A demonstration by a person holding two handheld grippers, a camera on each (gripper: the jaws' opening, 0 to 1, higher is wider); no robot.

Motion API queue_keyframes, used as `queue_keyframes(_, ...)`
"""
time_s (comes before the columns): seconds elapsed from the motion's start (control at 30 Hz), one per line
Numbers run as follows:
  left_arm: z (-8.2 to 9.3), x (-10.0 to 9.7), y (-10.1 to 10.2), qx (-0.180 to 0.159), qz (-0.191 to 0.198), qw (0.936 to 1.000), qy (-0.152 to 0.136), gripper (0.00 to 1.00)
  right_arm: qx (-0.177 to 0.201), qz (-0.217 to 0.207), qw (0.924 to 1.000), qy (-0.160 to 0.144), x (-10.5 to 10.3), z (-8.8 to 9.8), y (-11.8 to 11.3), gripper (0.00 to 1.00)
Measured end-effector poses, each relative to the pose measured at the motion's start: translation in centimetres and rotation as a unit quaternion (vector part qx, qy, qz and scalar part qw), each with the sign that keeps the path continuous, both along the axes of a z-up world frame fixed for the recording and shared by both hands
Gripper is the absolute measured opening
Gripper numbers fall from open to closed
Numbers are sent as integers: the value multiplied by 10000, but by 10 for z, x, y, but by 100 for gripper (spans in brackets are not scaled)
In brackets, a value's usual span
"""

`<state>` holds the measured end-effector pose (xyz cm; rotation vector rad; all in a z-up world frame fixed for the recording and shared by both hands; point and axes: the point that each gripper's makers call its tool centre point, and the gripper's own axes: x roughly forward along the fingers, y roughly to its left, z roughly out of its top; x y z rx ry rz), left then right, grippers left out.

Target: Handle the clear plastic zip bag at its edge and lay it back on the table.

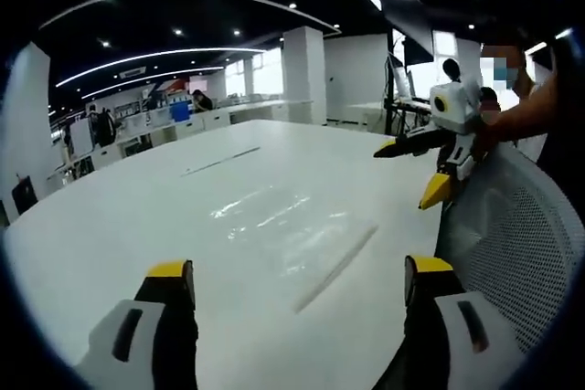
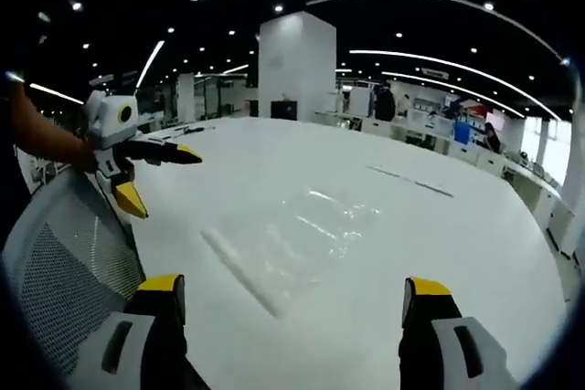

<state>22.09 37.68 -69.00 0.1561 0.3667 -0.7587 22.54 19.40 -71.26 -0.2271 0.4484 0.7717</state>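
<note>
The clear plastic zip bag (image 1: 283,226) lies flat on the white table (image 1: 128,207), its zip strip (image 1: 334,267) running along the near edge. My left gripper (image 1: 299,273) hovers in front of it, open and holding nothing. In the left gripper view my right gripper (image 1: 411,171) hangs at the upper right, open, above the table's edge. From the right gripper view the bag (image 2: 315,226) lies ahead with its zip strip (image 2: 242,271) on the left. My right gripper (image 2: 292,288) is open, and the left gripper (image 2: 163,178) stands open at the left.
A grey mesh chair back (image 1: 512,244) (image 2: 64,262) stands against the table's near edge. A thin dark strip (image 1: 219,162) (image 2: 407,180) lies further out on the table. A white pillar (image 1: 304,75) and office desks with people stand beyond.
</note>
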Motion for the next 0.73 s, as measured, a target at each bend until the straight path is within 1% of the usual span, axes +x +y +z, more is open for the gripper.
queue_keyframes(0.07, 1, 2, 2, -67, 69, 10000, -26, 95, -99, 63, 9999, -22, -1, -2, 0, 100)
queue_keyframes(0.13, 3, 3, 4, -126, 166, 9998, 4, 95, -84, 73, 9999, -72, -1, 0, -1, 100)
queue_keyframes(0.2, 5, 3, 3, -208, 184, 9996, 10, 95, -31, 54, 9999, -117, 0, 3, 0, 100)
queue_keyframes(0.27, 3, 1, 1, -279, 157, 9994, 97, 95, -70, 64, 9998, -169, 0, 4, -1, 100)
queue_keyframes(0.37, 1, -3, -8, -151, 8, 9998, 92, 96, -150, 82, 9997, -200, 0, 4, -1, 100)
queue_keyframes(0.47, 0, -7, -13, -121, -126, 9998, 90, 97, -159, 98, 9997, -166, 0, 2, -1, 100)
queue_keyframes(0.73, -2, -8, -13, -101, -202, 9997, 81, 97, -216, 188, 9996, -66, -4, -3, 1, 100)
